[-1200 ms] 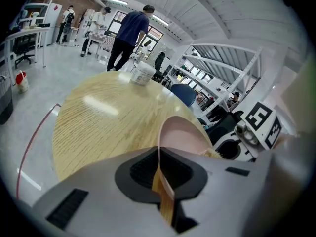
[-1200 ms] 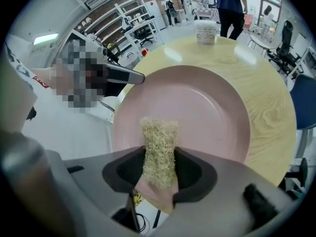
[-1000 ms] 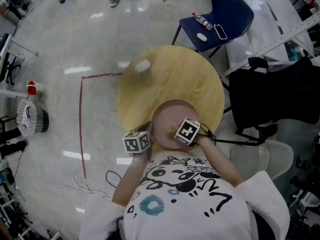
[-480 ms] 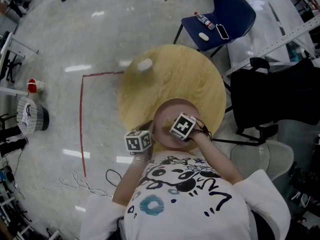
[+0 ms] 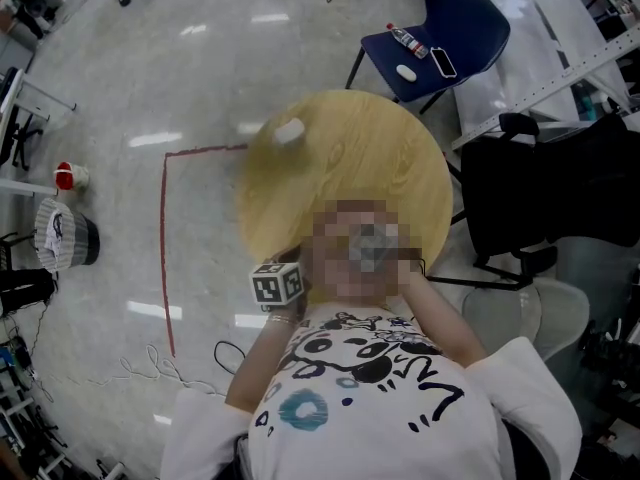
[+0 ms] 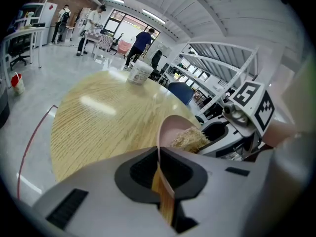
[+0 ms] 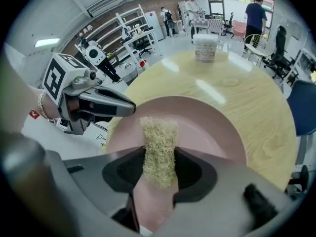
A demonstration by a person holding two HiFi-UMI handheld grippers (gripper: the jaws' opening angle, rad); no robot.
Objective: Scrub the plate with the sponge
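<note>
Plate (image 7: 207,127) clamped edgewise in left claw (image 6: 160,174), right claw (image 7: 159,159) holding sponge (image 7: 159,137) against it.

Round wood table (image 5: 390,148) in front of me, glossy grey floor (image 5: 150,88), red tape (image 5: 161,258), blue chair (image 5: 460,28), racks (image 7: 129,31).

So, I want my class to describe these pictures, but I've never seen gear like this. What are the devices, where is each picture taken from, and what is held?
A person holds a two-jaw gripper in each hand. One picture looks down from a head camera; the other two come from cameras riding on the grippers. On the round wooden table stands a white tub. The left gripper pinches the rim of a pink plate; the right gripper clamps a straw-coloured sponge at the plate's face.
</note>
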